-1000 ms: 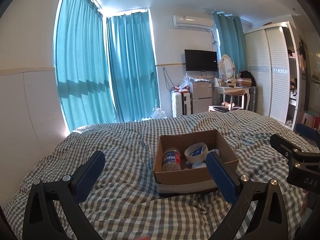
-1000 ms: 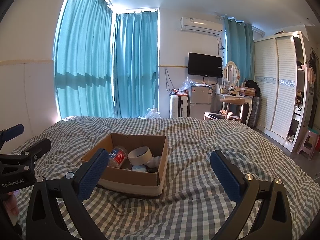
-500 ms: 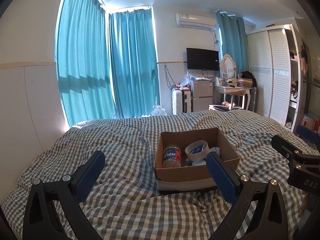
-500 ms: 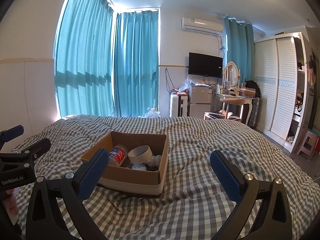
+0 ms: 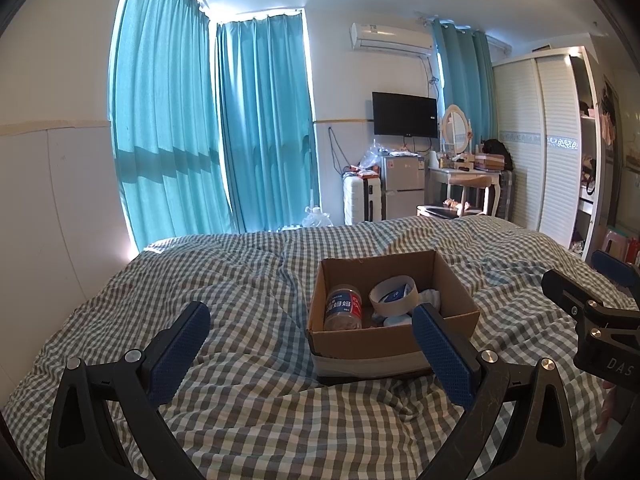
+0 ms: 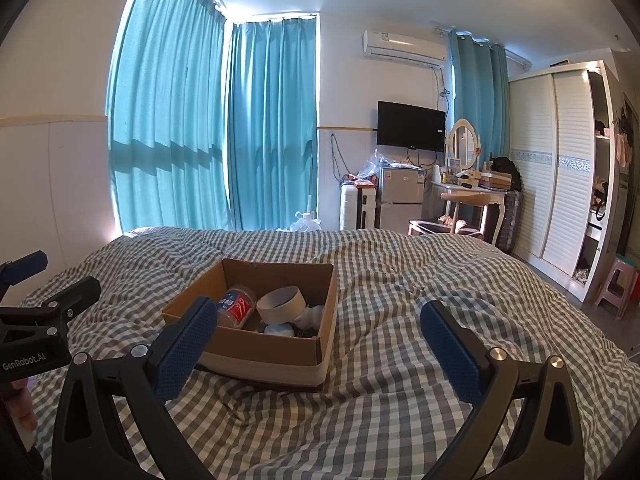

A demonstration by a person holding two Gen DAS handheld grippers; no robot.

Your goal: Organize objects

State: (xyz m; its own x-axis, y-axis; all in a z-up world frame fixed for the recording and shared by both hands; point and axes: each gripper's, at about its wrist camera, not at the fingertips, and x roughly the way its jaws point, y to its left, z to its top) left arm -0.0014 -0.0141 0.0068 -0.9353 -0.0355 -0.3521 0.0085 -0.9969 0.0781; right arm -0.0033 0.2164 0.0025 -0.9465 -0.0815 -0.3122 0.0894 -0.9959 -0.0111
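An open cardboard box (image 5: 384, 338) sits on the checked bed cover (image 5: 240, 280). It holds a clear jar (image 5: 343, 311) with a blue and red label, a roll of beige tape (image 5: 394, 294) and some white items. My left gripper (image 5: 312, 344) is open and empty, above the cover just in front of the box. My right gripper (image 6: 320, 340) is open and empty, to the right of the box (image 6: 264, 346). In the right wrist view the jar (image 6: 237, 306) lies beside the tape (image 6: 280, 303). Each gripper shows at the edge of the other's view.
The bed fills the foreground in both views. Beyond it stand teal curtains (image 5: 224, 132), a white suitcase (image 5: 358, 200), a small fridge (image 5: 402, 186), a dressing table with an oval mirror (image 5: 456, 132) and a white wardrobe (image 5: 536, 152). A pink stool (image 6: 616, 284) stands at the right.
Both grippers have risen and tilted slightly, so the box sits a little lower in each view. Nothing was picked up or released.
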